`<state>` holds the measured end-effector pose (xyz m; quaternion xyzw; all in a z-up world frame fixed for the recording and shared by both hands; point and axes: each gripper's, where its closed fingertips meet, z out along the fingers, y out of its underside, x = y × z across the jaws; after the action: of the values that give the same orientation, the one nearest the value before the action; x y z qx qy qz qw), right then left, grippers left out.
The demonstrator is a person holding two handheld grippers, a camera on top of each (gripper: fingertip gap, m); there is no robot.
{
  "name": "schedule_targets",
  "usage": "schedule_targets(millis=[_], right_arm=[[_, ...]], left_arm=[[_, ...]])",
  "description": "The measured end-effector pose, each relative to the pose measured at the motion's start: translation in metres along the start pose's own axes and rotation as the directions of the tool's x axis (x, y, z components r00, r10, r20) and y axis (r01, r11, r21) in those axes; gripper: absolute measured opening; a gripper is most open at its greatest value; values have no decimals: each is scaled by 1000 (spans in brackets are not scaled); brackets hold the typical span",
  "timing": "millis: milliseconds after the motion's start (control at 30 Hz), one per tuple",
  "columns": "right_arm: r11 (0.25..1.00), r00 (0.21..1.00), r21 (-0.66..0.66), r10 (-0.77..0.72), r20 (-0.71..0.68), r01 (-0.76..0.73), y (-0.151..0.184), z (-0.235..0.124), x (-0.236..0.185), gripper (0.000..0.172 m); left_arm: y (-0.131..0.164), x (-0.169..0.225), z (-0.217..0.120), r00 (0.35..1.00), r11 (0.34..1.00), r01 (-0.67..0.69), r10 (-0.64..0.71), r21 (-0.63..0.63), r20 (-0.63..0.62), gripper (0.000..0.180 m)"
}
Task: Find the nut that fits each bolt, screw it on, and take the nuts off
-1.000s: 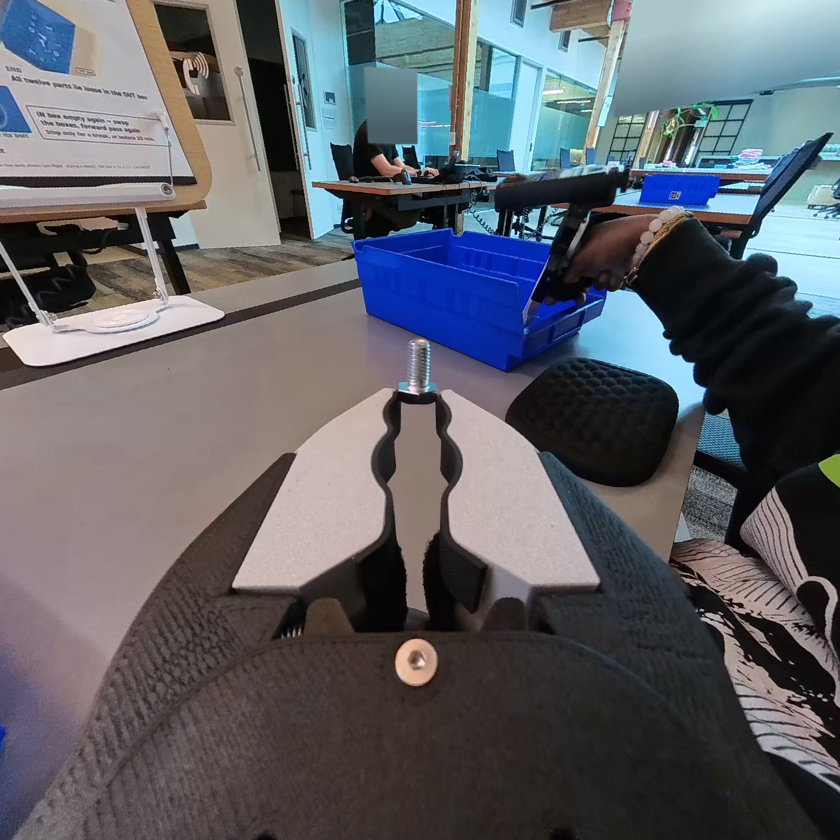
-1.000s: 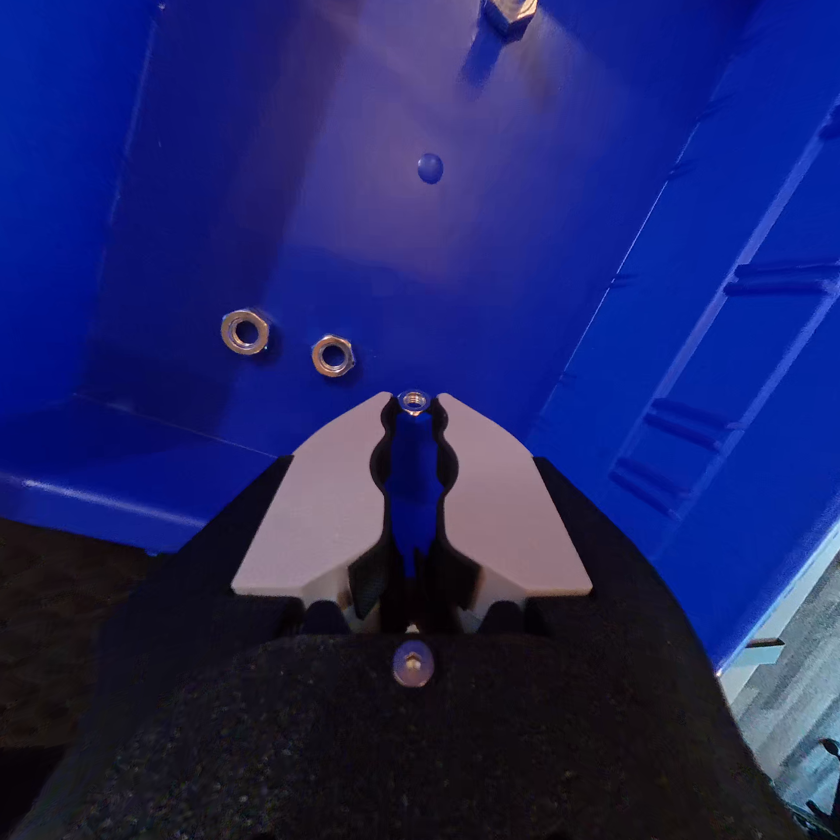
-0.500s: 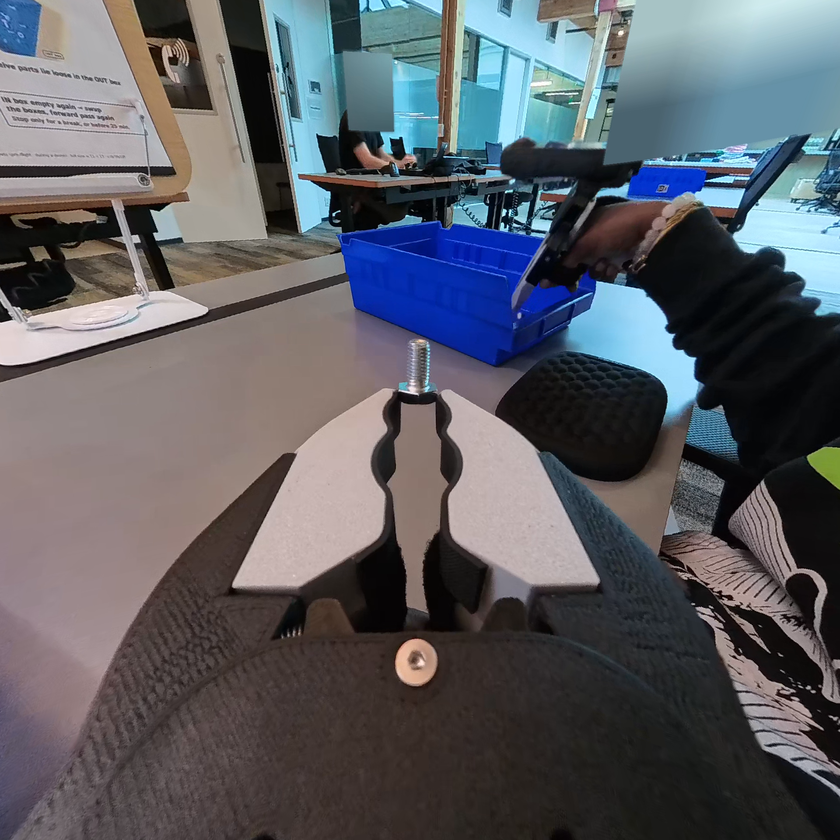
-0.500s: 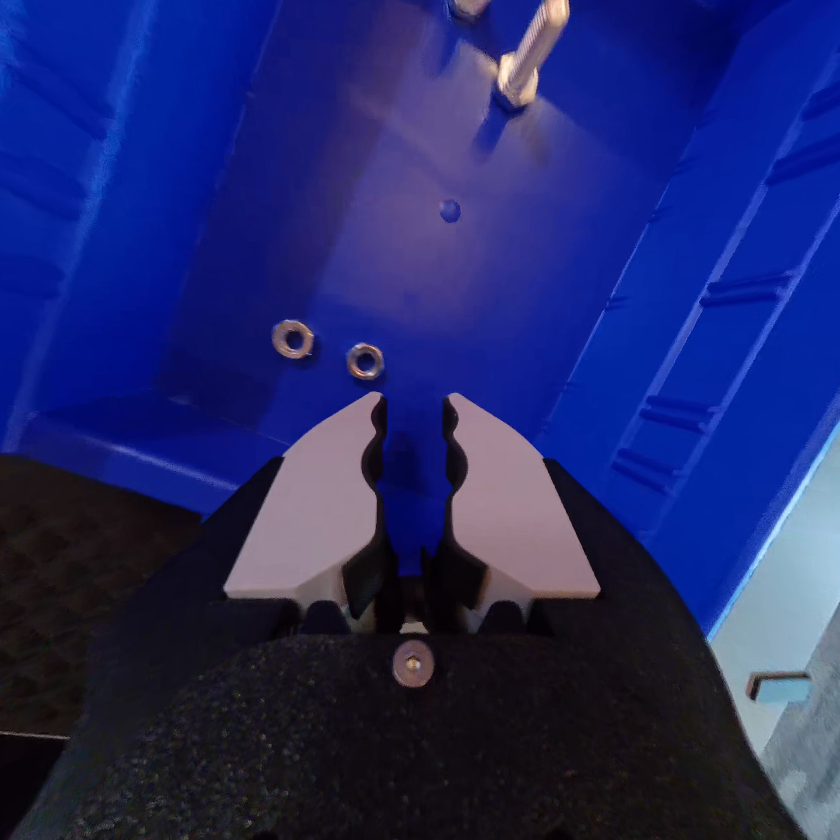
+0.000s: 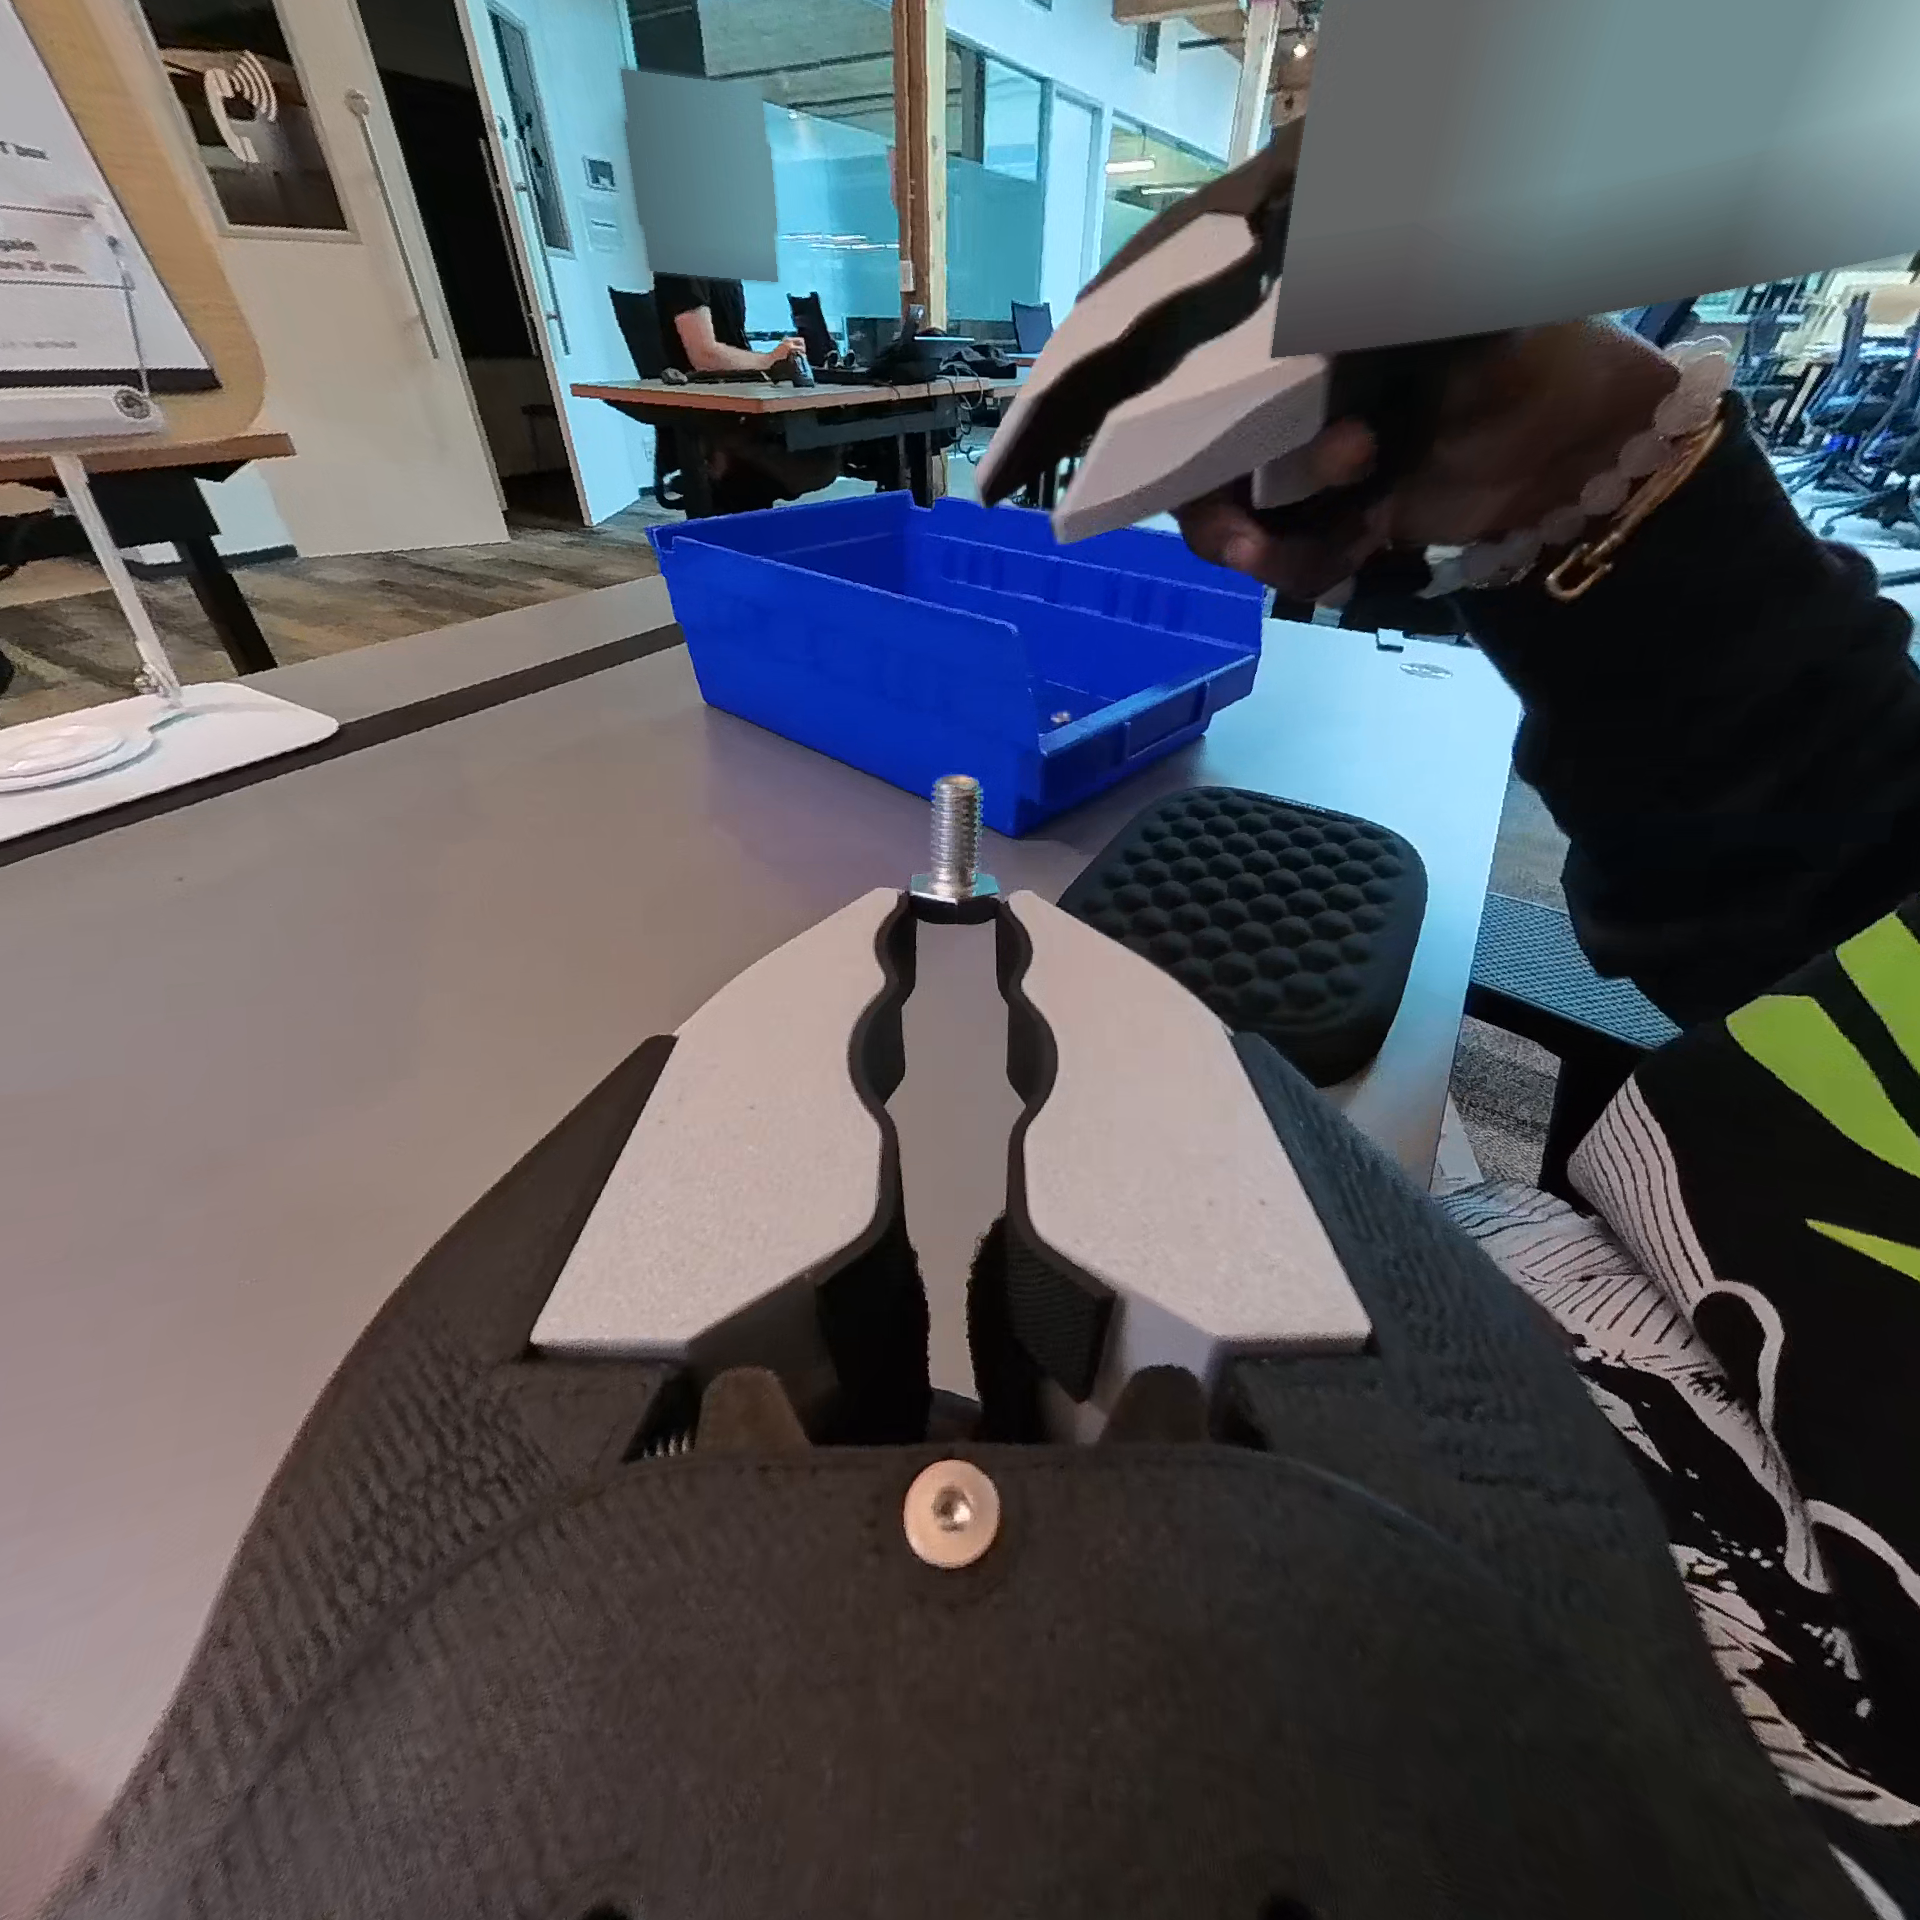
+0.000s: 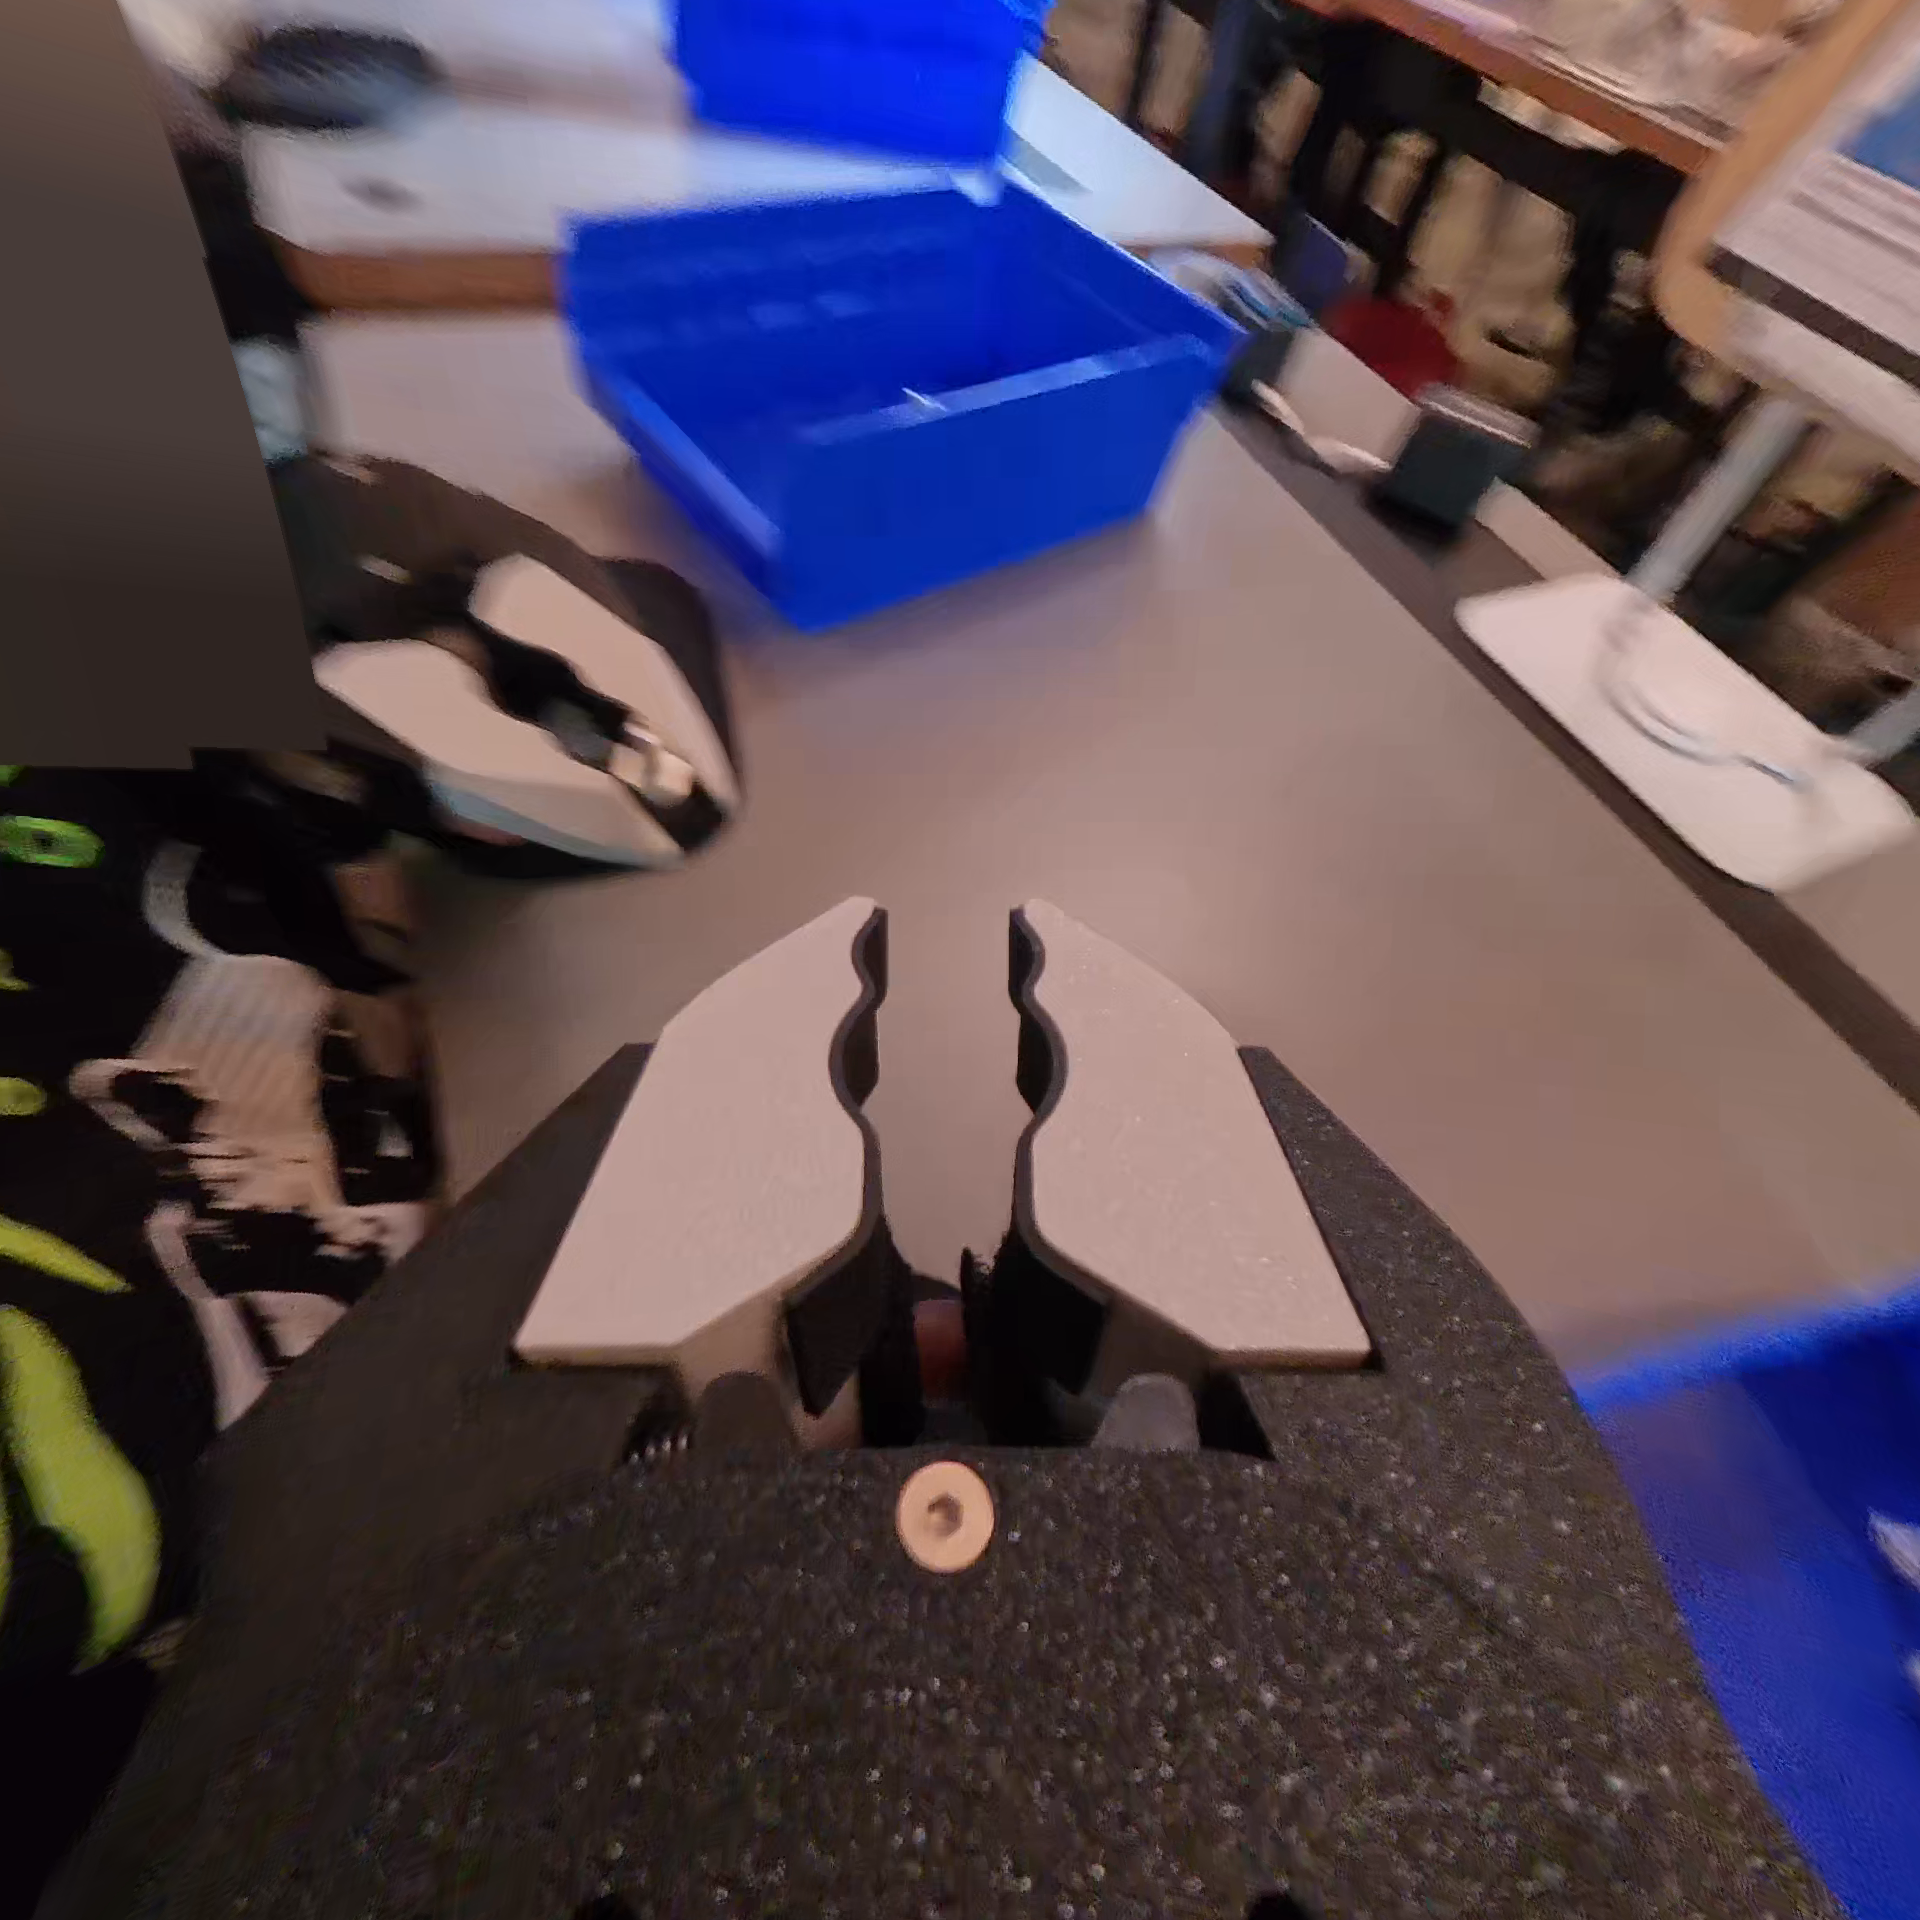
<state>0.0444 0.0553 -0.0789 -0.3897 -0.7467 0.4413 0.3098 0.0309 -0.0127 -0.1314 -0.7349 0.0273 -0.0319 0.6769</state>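
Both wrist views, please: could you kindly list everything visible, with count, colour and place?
Threaded steel bolt: one, silver, upright, head pinched at the left claw's tips.
Plastic bins: two, blue, one far on the table, another at the right view's near edge.
Dimpled rubber pad: one, black, right of the bolt.
Sign stand base: one, white, far left.
Grey table: one.
Left claw: shut on the bolt.
Right claw: open, empty, raised.
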Motion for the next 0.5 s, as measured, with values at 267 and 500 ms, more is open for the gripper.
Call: schedule_targets(millis=[267,500], right_arm=[[999,987,48,-24,158,16,-12,16,-40,22],[995,956,94,-12,293,-16,-21,27,-67,19]], left_arm=[[-2,3,0,1000,1000,-15,15,4,-4,15],[-6,11,4,999,999,-38,38,12,-27,15]])
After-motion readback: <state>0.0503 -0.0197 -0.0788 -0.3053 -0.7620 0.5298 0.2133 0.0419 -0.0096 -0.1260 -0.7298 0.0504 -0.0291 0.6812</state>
